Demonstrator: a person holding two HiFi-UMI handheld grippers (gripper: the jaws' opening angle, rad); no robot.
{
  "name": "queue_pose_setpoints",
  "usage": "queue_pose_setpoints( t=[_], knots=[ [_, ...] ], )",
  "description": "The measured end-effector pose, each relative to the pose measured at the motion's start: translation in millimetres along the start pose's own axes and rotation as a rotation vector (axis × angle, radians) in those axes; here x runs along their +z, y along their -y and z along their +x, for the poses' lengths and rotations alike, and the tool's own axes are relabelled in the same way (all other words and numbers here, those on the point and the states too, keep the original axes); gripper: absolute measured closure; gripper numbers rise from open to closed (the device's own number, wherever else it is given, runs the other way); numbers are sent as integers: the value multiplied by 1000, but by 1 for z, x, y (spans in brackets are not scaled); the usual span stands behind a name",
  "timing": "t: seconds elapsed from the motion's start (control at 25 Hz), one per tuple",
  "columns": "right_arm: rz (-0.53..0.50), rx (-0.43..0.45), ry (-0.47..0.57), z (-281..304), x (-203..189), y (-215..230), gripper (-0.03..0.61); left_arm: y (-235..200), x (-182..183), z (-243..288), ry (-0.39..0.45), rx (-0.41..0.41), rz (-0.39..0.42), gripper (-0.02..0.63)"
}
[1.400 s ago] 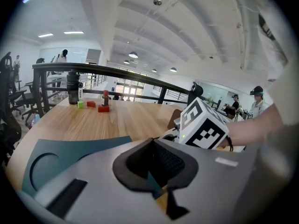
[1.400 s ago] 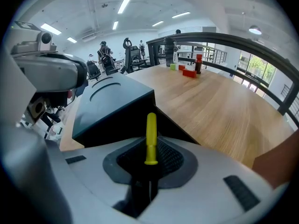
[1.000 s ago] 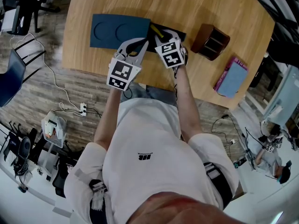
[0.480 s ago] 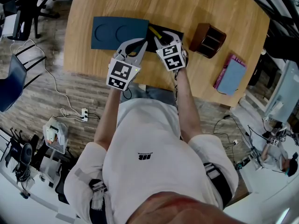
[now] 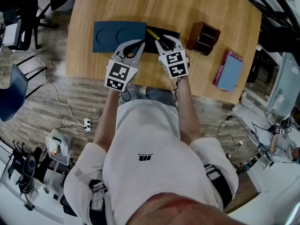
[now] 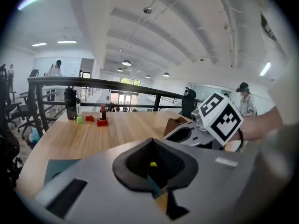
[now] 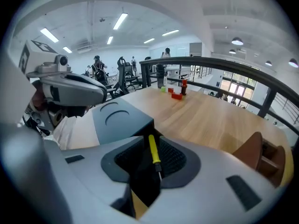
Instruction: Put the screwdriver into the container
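Observation:
A yellow-handled screwdriver (image 5: 152,33) lies in a shallow black container (image 5: 162,33) on the wooden table, next to a dark blue tray (image 5: 119,35). My right gripper (image 5: 167,40) hovers over the container. Its jaws are apart and closing, and the screwdriver (image 7: 153,153) shows between them without the pads pressing on it. My left gripper (image 5: 140,43) sits just left of it, at the blue tray's near right corner, with its fingertips together and nothing in them. In the left gripper view, a speck of yellow (image 6: 153,164) shows through the pads.
A brown wooden holder (image 5: 203,37) stands to the right of the container. A pink and blue book (image 5: 229,71) lies at the table's right edge. Small bottles and coloured blocks (image 6: 98,118) stand at the far side. The table's near edge (image 5: 140,81) is close behind both grippers.
The head view has shifted a little. Both grippers stay by the black container, and the screwdriver lies where it was.

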State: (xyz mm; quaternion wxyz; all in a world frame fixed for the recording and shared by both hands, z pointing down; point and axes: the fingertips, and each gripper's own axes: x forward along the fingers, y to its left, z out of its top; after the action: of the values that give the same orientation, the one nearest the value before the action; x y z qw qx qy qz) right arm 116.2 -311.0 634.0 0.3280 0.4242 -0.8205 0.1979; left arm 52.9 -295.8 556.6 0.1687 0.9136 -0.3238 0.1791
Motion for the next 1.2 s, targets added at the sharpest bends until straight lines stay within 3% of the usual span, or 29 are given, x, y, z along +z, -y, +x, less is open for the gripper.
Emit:
queue_pose_setpoints(
  t=[0.56,1.2],
  knots=[
    [71,-122,355,-111,61,-20,559,10,43,-51,113,-14,70,601],
    [121,-151,389,-154,46,-46,583,38,45,-81,130,-62,102,601]
  ],
)
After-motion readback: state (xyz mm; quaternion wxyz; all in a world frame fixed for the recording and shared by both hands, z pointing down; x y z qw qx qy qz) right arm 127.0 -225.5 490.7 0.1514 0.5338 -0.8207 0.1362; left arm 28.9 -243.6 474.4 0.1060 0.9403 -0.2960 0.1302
